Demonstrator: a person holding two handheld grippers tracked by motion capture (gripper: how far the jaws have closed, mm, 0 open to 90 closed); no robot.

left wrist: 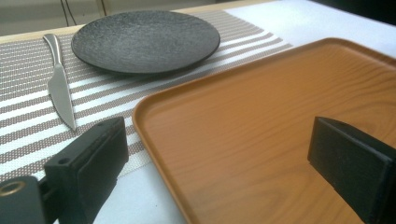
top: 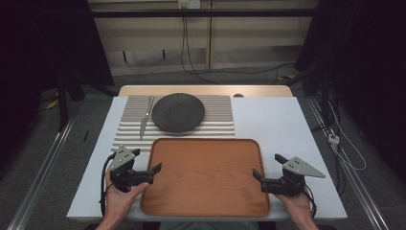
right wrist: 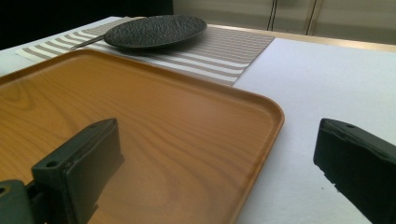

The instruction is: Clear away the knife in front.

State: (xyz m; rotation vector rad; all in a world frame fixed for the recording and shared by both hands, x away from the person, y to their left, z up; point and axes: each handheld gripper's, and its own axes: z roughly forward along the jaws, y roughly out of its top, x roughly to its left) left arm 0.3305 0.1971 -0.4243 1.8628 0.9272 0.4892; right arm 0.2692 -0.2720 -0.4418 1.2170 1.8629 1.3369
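Note:
A brown wooden tray point(top: 206, 179) lies at the table's near middle with nothing on it. My left gripper point(top: 146, 160) is open and straddles the tray's left rim, one jaw over the tray point(left wrist: 280, 107) and one outside it. My right gripper point(top: 266, 165) is open the same way at the right rim, its left jaw over the tray point(right wrist: 140, 107) and its right jaw over the white table. A hand holds each gripper.
Behind the tray a striped placemat point(top: 215, 123) carries a dark round plate point(top: 178, 112), with a knife point(top: 143, 125) and a fork point(top: 150, 103) to the plate's left. The white tabletop point(top: 282, 124) is bare to the right. Cables run across the floor beyond the table.

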